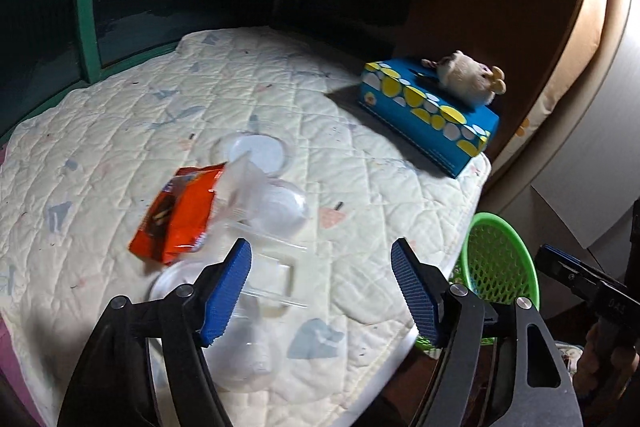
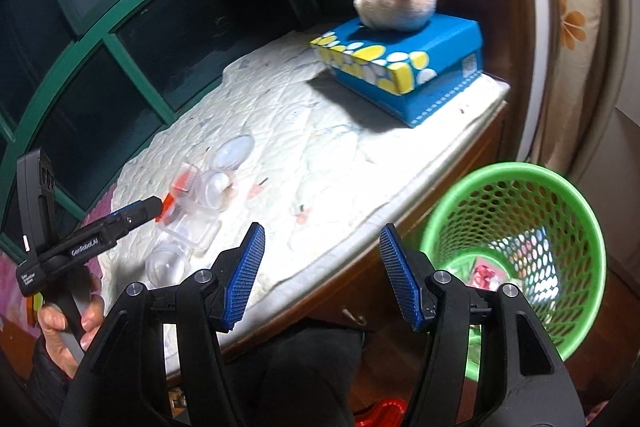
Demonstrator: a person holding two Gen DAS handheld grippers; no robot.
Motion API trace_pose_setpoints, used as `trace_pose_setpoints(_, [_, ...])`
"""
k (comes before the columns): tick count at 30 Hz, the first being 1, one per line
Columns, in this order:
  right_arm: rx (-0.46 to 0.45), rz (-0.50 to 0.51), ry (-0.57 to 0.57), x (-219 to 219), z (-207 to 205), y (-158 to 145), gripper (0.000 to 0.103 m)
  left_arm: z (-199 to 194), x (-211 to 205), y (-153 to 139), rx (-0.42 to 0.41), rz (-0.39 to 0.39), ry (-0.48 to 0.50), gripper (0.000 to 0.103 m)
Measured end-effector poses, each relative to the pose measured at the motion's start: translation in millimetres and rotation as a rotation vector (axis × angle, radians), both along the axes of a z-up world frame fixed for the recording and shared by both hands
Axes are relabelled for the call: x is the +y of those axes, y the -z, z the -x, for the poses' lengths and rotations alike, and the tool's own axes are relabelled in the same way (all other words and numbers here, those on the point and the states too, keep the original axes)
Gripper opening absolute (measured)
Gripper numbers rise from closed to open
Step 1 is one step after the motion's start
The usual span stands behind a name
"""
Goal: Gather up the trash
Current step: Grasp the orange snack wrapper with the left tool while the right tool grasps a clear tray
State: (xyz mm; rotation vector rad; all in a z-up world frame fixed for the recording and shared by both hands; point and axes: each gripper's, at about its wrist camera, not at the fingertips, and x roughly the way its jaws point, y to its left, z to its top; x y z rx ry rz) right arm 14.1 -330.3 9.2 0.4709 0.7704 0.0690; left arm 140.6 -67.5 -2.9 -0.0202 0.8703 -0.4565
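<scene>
Near: left gripper [image 1: 322,291] w/ jaws apart, nothing between; ribbed blue pads [image 1: 224,293] on black plastic arms. Right gripper [image 2: 322,277] same build, jaws apart, empty. Just beyond left jaws, on quilted white cover [image 1: 120,131]: orange foil snack wrapper [image 1: 176,211], crinkled, flat, touching heap of clear plastic cups and lids [image 1: 264,195]; exact count unclear, several round, one squarish. Right of bench edge, lower down: 1 green mesh basket [image 2: 516,243], round, perforated plastic, some litter at bottom. Far: 1 blue cardboard box [image 1: 432,115], rectangular, yellow-white ovals, w/ 1 fluffy cream plush toy [image 1: 468,77] on top.
</scene>
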Motion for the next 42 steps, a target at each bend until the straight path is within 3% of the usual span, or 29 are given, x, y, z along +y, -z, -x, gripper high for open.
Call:
trace_pose_setpoints(6, [0.000,0.002,-0.047,21.9,-15.0,-4.7,0.060,-23.0,50.1,8.9,0.011,-0.021,-0.067,0.061])
trace_pose_setpoints(13, [0.007,0.009,-0.090,44.6,-31.9,-6.7,0.060,-42.6,82.6,26.6,0.065,-0.004,-0.073,0.051])
trace_pose_setpoints(23, [0.021,0.027,-0.140,72.0,-52.7,-8.9,0.060,-58.9,82.2,51.8,0.113,0.006,-0.041,0.044])
trace_pose_setpoints(34, [0.027,0.052,-0.211,101.6,-76.5,-12.0,0.060,-69.2,89.9,69.4,0.165,0.072,-0.024,0.009])
trace_pose_setpoints(38, [0.040,0.059,-0.269,117.3,-86.0,-4.1,0.061,-65.2,97.4,64.0,0.149,0.081,-0.034,0.006])
trace_pose_setpoints(42, [0.041,0.064,-0.354,135.8,-92.3,4.3,0.067,-60.3,107.7,56.2,0.137,0.089,-0.051,0.005])
